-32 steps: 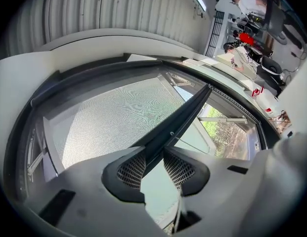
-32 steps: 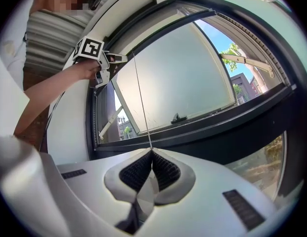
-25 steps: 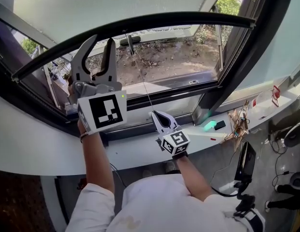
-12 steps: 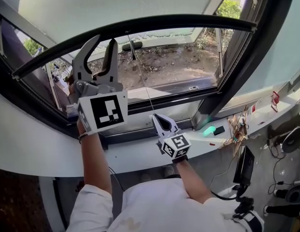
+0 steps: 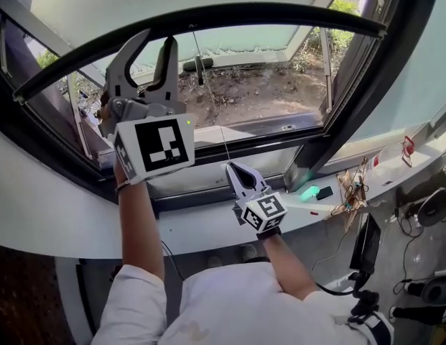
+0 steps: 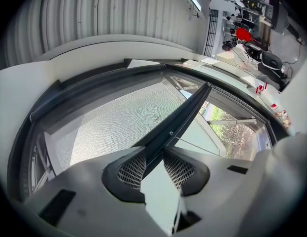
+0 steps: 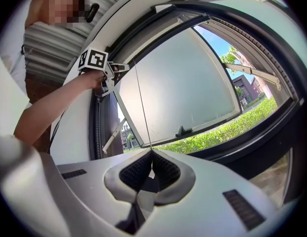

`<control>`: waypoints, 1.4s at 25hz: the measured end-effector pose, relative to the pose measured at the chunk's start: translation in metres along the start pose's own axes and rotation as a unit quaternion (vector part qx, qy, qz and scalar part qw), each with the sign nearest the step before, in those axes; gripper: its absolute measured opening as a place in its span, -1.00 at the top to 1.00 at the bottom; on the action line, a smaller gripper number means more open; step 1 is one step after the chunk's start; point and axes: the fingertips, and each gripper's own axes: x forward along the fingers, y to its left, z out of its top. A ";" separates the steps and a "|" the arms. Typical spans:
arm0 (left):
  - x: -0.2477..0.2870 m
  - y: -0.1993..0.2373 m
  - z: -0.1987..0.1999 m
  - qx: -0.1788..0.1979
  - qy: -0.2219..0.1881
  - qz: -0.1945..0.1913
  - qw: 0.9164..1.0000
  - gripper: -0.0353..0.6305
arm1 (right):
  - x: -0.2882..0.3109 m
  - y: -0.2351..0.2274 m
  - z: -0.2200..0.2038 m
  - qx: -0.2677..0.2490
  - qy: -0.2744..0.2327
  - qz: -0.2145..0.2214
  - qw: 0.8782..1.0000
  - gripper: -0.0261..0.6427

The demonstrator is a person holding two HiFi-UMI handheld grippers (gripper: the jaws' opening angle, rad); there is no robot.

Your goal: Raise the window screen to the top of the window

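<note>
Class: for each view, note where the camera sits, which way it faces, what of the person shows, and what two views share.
Head view: on the head, facing down at the sill; both arms, left gripper, right gripper.
Left gripper view: on that gripper, facing up along jaws clamping the screen bar; no body.
Right gripper view: on that gripper, facing the window, jaws shut on the cord; left arm.
Shared: head and right gripper views show the cord.

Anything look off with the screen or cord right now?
Nothing stands out. The left gripper clamps the screen bar, the right gripper is shut on the cord, and the cord runs straight and taut up to the screen bar.
</note>
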 end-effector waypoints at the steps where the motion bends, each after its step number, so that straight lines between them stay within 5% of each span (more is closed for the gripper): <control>1: 0.001 0.003 0.003 0.003 -0.003 0.002 1.000 0.63 | 0.001 0.002 0.003 -0.001 -0.003 0.003 1.000 0.91; 35: 0.019 0.040 0.040 -0.001 -0.045 0.023 0.999 0.63 | 0.015 0.027 0.054 -0.037 -0.045 0.009 0.998 0.91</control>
